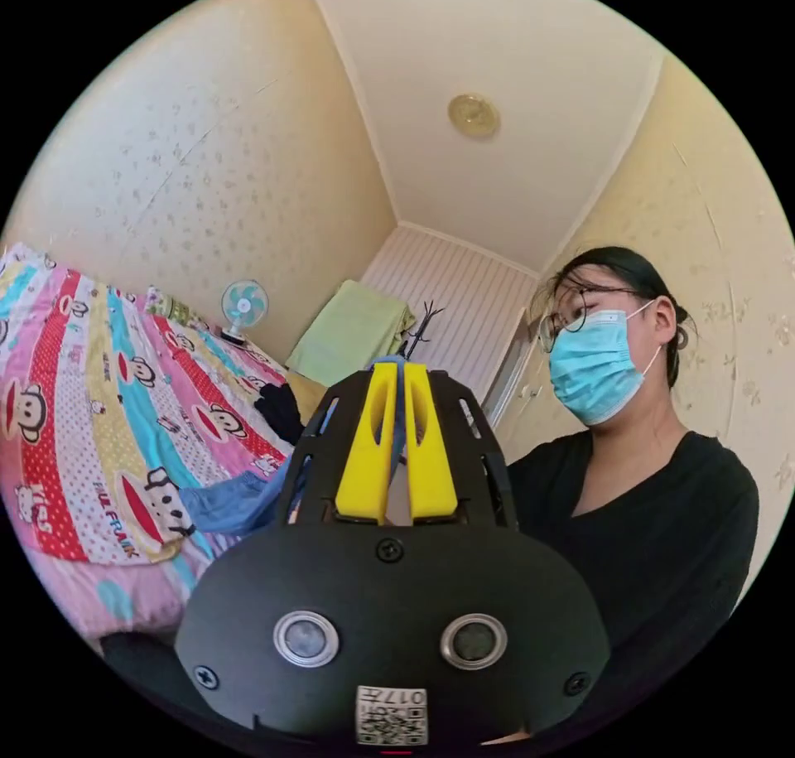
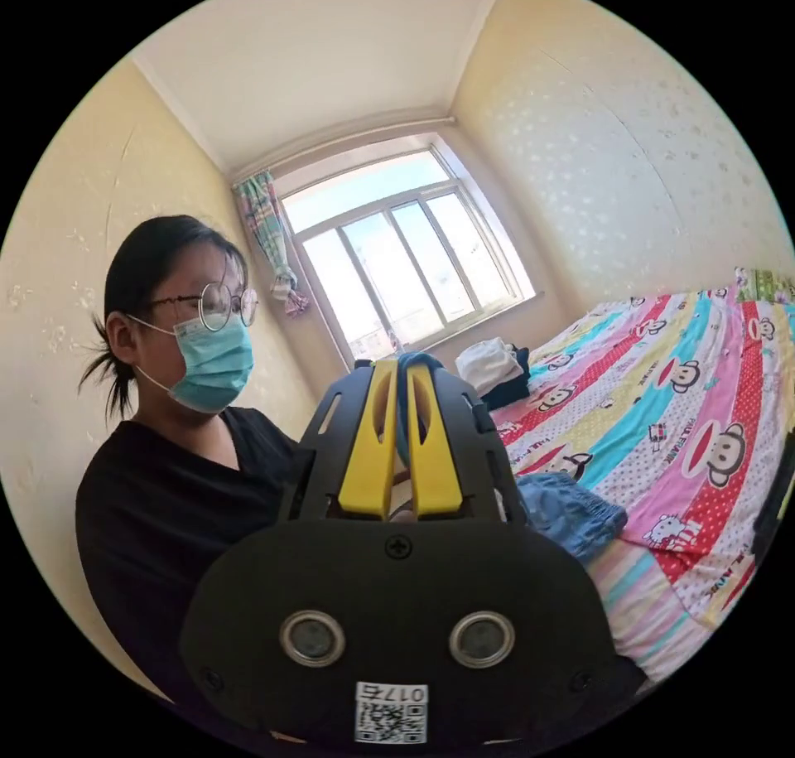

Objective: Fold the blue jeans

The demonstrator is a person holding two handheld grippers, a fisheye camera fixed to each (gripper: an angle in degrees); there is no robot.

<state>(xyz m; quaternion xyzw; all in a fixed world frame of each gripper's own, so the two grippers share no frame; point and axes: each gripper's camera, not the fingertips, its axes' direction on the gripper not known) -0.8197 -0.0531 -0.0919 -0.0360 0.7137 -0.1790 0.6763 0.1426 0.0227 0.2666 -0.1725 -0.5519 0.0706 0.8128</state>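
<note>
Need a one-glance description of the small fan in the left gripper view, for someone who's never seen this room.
Start at the bed with its striped cartoon-monkey cover. Follow it to its far end, where it meets the speckled cream wall. The small fan stands there, a round teal-bladed head on a short stand, left of the pale green folded cloth; it is the one round, upright thing among soft fabrics.

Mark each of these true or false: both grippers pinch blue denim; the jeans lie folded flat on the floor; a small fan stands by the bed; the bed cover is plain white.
1. Both grippers pinch blue denim. True: the left gripper and the right gripper each have their yellow jaws closed on the blue jeans.
2. The jeans lie folded flat on the floor. False: they are bunched at the edge of the bed, part lifted in the jaws.
3. A small fan stands by the bed. True.
4. The bed cover is plain white. False: it is striped and colourful, with cartoon monkeys.
</note>
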